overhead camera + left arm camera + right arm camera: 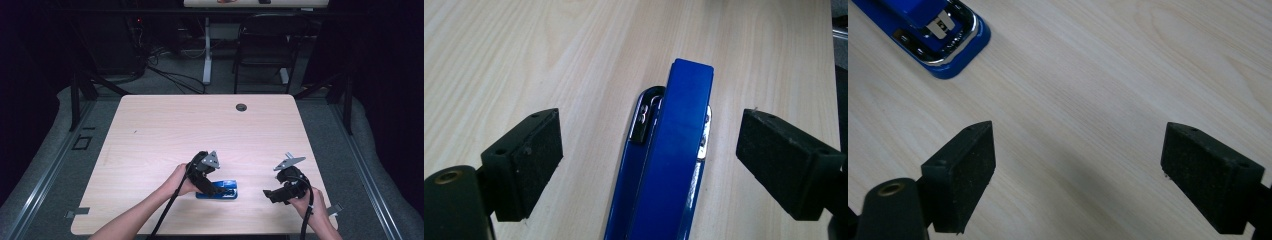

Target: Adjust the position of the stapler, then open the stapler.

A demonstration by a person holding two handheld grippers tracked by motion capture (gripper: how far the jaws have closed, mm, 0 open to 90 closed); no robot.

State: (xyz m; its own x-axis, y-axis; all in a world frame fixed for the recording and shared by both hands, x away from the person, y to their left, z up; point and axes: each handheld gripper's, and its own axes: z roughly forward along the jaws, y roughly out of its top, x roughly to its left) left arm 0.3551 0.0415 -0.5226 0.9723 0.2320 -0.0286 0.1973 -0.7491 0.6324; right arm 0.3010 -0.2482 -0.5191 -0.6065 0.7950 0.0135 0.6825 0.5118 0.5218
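— Where do my jaws stand right now?

— On my left gripper (649,150) they are spread wide, one black pad (531,162) on each side of the blue stapler (671,150), with bare wood showing between each pad and the stapler's flanks. Nothing is pinched yet. The stapler runs straight away from me between the jaws, its top arm centred and its nose ahead of the pads.

— And my right gripper (1078,170)?

— Released too, jaws apart over bare bench (1108,75), holding nothing. From there the stapler's chrome-edged front end (945,37) lies ahead and off to the left, well apart from the pads.

— How do I close the left well?

— I judge the step to be the grasp on the stapler's body. I would keep it midway between the pads so both touch at once; if one lands first, the stapler may skid sideways on the smooth wood. I would also come low enough to catch the base along with the top arm, since squeezing the arm alone could let the base hinge away. Close slowly, then lift
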